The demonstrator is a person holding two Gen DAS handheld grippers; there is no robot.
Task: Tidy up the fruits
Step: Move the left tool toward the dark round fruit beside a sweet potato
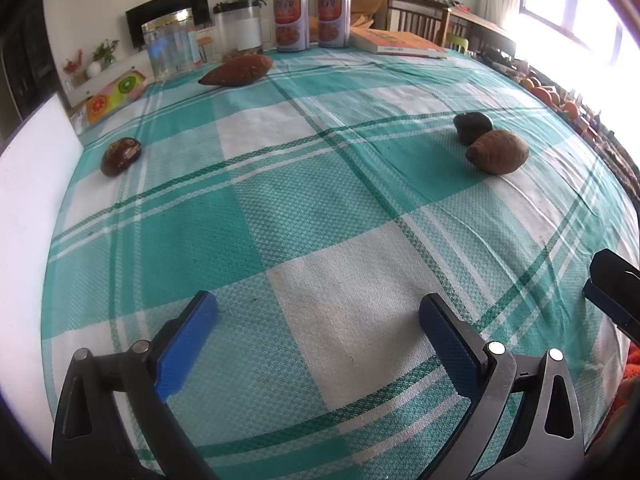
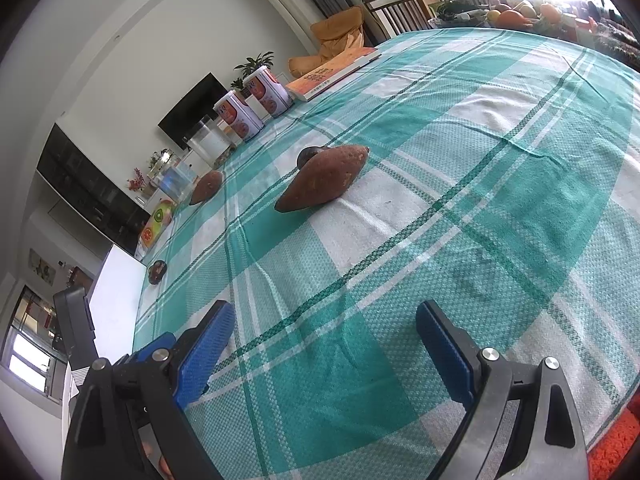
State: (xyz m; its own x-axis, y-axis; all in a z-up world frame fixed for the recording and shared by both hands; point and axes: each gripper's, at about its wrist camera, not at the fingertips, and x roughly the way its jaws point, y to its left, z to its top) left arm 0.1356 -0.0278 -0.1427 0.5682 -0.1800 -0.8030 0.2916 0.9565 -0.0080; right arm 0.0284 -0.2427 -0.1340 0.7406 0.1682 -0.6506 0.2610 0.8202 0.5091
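Green and white checked cloth covers the whole surface (image 1: 320, 208), and daylight comes strongly from a window at the right side.

Nearest, the left hand-held gripper (image 1: 318, 308) hangs over the cloth with its blue pads spread wide. Nothing is between them and they touch nothing. Just beside it, the right hand-held gripper (image 2: 325, 314) is also spread wide over bare cloth, empty too.

Farther out, a brown sweet potato (image 1: 497, 152) lies on a white square, to the right. A small dark green fruit (image 1: 473, 126) sits directly behind it, and the two seem to touch. Well apart, near the left edge, lies a dark glossy fruit (image 1: 120, 156). Its kind I cannot tell. A white board (image 1: 30, 200) stands along that edge.

Near the far end lies a longer sweet potato (image 1: 237, 70). Behind it stand a clear jar (image 1: 170, 46) with a gold lid, a second clear container (image 1: 240, 30), two printed cans (image 1: 312, 20) side by side, and an orange book (image 1: 400, 42) lying flat. Nothing stands between the grippers and the fruits.
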